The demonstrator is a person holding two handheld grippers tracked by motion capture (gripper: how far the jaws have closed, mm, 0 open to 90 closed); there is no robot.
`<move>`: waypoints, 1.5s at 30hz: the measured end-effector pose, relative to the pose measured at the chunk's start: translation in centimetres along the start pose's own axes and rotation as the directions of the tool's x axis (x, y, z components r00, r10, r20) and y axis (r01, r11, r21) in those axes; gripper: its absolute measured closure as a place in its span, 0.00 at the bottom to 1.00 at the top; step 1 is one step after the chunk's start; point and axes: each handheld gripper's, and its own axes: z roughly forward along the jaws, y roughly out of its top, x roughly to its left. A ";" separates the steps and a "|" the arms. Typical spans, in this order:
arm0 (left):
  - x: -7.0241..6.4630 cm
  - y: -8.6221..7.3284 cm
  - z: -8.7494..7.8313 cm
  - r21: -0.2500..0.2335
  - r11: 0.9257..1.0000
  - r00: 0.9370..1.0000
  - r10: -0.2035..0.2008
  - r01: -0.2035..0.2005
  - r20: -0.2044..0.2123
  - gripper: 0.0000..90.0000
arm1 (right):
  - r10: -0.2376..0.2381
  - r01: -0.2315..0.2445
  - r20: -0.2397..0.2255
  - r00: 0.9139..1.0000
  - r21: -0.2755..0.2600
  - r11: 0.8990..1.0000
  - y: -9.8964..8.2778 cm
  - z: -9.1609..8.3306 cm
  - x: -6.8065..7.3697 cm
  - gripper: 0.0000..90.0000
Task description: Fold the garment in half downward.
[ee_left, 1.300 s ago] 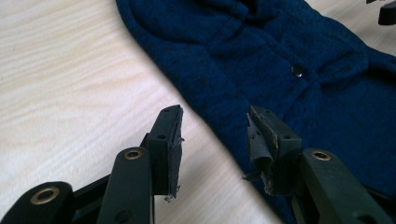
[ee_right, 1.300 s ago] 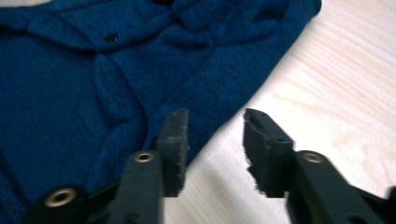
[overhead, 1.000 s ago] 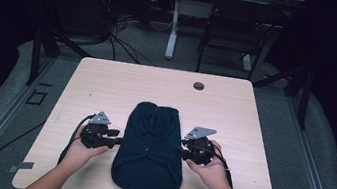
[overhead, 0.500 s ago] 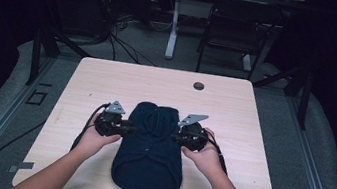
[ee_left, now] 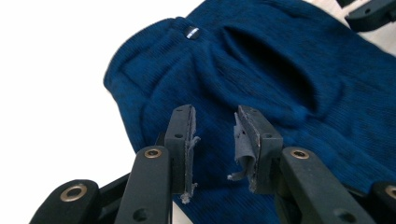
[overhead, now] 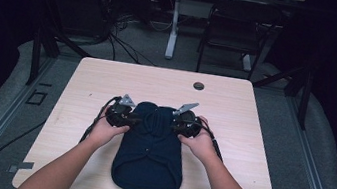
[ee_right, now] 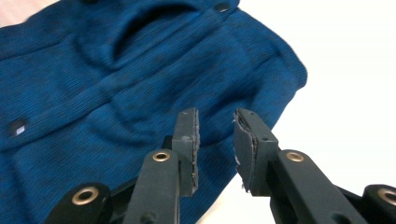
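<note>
The left gripper (ee_left: pixel 212 140) jaws were seen parted, having just been closing, with only a ripple of the dark blue knitted garment (overhead: pixel 150 150) below the gap, nothing pinched. The right gripper (ee_right: pixel 215 142) jaws were likewise parted after reopening slightly, poised over the opposite edge. A fold of the far end was judged in hand; next, both edges needed pinching. The garment was laid mid-counter (overhead: pixel 250 111), long axis running away from the person, neckline farthest.
</note>
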 end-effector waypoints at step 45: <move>1.2 2.8 1.3 0.090 0.991 0.995 0.095 -0.096 0.013 0.73 | -0.171 0.167 0.021 0.985 0.139 0.976 3.7 1.8 -2.0 0.76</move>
